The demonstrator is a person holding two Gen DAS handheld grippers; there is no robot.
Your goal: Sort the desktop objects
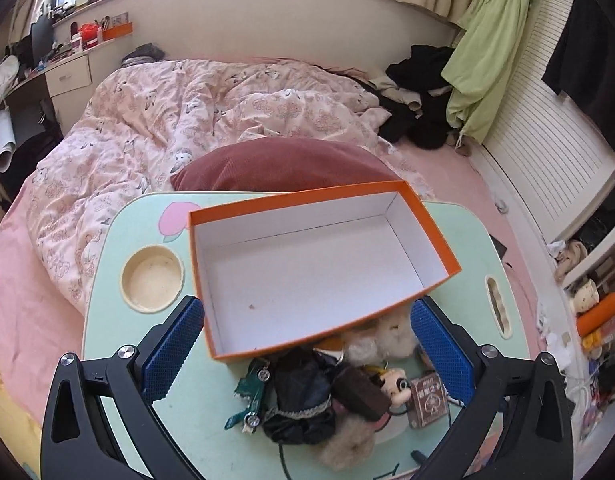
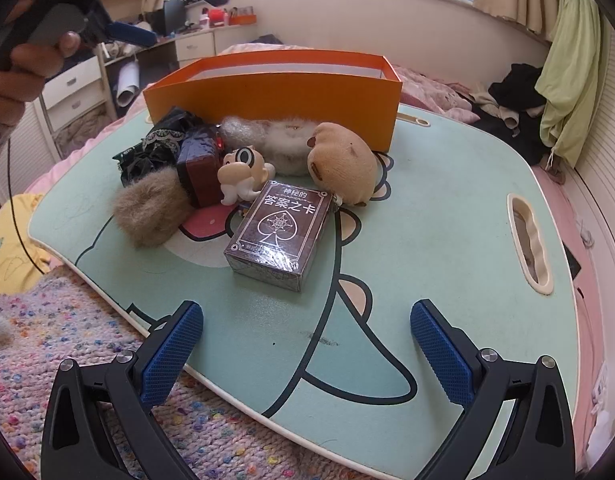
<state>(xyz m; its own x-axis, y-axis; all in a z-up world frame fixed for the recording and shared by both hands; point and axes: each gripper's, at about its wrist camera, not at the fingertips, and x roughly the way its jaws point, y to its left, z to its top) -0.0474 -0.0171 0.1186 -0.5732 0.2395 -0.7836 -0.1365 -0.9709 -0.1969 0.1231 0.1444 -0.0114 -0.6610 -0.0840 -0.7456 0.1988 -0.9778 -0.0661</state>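
My left gripper [image 1: 307,344] has matt black plastic arms, blue pads [image 1: 173,346] with a fine cross-hatched rubbery grain, and shiny metal screws. The right gripper [image 2: 307,350] looks the same. The rectangular orange box [image 2: 275,96] is smooth matt cardboard, lined in plain white paper. The mint-green lap table [image 2: 447,220] has a smooth printed top with a faint sheen. The brown card deck [image 2: 279,232] wears glossy plastic wrap. The tan plush ball [image 2: 343,160] is soft cloth, the beige pom-pom [image 2: 151,212] fluffy fur, the cream big-eyed figurine [image 2: 243,172] smooth plastic.
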